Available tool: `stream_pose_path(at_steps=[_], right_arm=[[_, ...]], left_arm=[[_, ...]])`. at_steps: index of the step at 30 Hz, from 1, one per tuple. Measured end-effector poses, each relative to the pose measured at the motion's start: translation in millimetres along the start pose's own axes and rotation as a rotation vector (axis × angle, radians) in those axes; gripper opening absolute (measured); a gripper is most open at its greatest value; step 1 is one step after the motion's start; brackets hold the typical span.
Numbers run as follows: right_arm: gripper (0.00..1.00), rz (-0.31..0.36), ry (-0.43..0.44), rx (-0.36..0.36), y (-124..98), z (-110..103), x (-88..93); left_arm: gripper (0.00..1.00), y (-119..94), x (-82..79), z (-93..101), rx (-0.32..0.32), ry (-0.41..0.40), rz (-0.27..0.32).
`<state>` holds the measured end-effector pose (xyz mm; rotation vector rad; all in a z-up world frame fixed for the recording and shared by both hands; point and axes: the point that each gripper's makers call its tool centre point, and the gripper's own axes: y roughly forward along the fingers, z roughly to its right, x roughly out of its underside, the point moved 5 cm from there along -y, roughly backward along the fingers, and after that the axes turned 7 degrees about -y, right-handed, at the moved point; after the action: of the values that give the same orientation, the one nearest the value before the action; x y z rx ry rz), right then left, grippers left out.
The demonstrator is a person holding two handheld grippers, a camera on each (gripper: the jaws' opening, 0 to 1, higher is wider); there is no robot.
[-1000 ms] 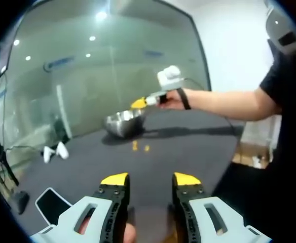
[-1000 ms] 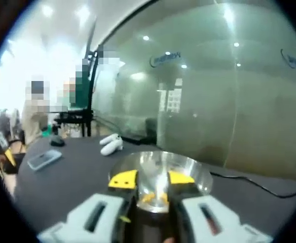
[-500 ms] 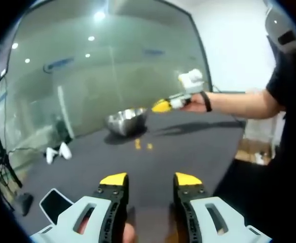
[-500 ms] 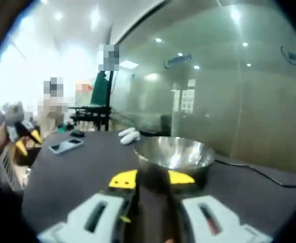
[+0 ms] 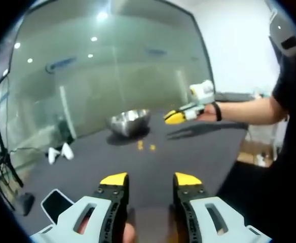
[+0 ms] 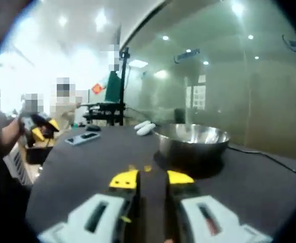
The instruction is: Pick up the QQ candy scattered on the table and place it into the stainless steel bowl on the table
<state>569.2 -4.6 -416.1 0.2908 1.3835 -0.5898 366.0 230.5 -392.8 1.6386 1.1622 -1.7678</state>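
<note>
The right hand-held gripper (image 6: 152, 178) has been drawn back from over the bowl (image 6: 191, 143) during the last second: it was poised above the rim with candy visible inside the bowl between its jaws, and it is now held back over the dark surface (image 6: 77, 172), with the bowl standing ahead of it and slightly to the right. Its jaws are parted and nothing is held between them, so a candy is judged to have been delivered. In the left gripper view the same hand-held gripper (image 5: 177, 117) is seen well clear of the bowl (image 5: 129, 122), carried out on an extended arm. Two candies (image 5: 146, 146) are left lying on the surface just in front of the bowl, and they are also seen just beyond the right jaw tips as small orange pieces (image 6: 140, 167). The left hand-held gripper (image 5: 150, 179) is held low at the near edge of the surface, jaws apart and empty, beside a phone (image 5: 53, 204). The task is therefore judged unfinished, and the two remaining pieces would be the next to be collected.
</note>
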Motion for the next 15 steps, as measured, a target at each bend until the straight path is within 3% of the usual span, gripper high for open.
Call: stream_pose_path(at_steps=[7, 15], right_arm=[[0.20, -0.059, -0.019, -0.127, 14, -28, 6.6], [0.21, -0.108, -0.035, -0.203, 34, -53, 15.1]], left_arm=[[0.36, -5, 4.2, -3.4, -0.010, -0.006, -0.016], [0.36, -5, 6.0, -5.8, -0.018, -0.008, -0.016]])
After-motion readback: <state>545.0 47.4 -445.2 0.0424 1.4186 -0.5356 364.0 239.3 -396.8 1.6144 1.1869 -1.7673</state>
